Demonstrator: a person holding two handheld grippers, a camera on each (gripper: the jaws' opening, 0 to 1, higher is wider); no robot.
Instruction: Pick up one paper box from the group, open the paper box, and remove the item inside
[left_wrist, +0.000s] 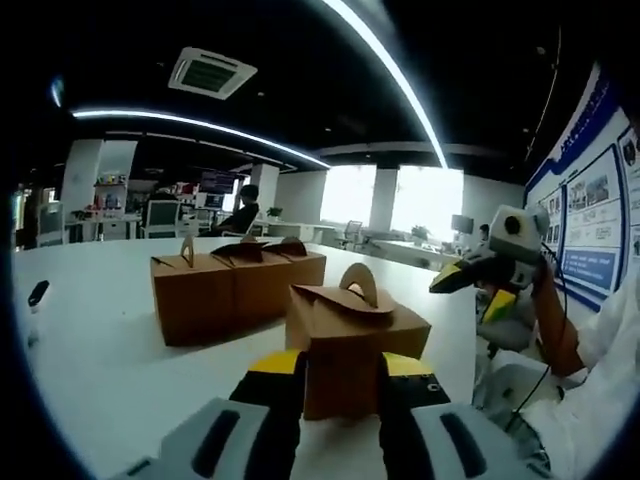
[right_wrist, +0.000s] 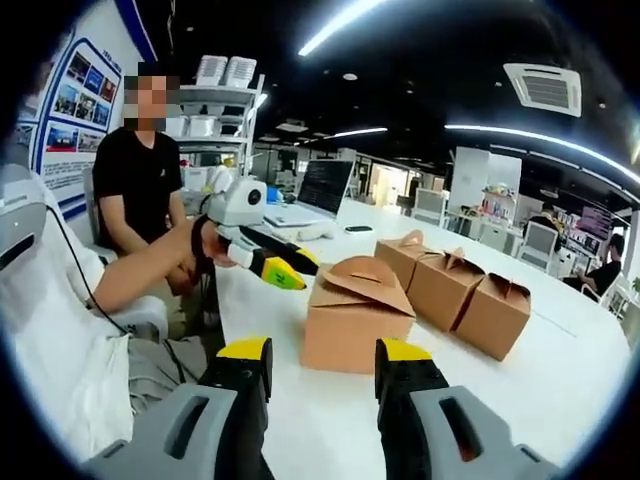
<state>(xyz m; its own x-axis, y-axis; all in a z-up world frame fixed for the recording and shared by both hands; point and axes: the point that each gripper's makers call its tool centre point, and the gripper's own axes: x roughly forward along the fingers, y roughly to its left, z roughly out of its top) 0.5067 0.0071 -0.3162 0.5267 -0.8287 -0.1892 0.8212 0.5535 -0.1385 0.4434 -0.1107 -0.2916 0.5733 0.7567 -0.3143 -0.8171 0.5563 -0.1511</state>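
Note:
A brown paper box (left_wrist: 350, 335) with an arched handle stands alone on the white table (left_wrist: 100, 350), lid closed. My left gripper (left_wrist: 340, 362) is open, its yellow-tipped jaws just short of the box on either side. The same box (right_wrist: 355, 320) sits ahead of my right gripper (right_wrist: 322, 350), which is open wide and apart from it. The left gripper (right_wrist: 272, 265) comes in from the left, tips close to the box's left side. The right gripper (left_wrist: 470, 272) hovers at the right of the box. Three more boxes (left_wrist: 235, 285) (right_wrist: 450, 285) stand in a row behind.
A person in a black shirt (right_wrist: 140, 190) sits at the table's end. A laptop (right_wrist: 320, 190) and a phone (right_wrist: 358, 229) lie further back. A small dark object (left_wrist: 37, 293) rests at the left. White sleeves (right_wrist: 60, 340) flank the table edge.

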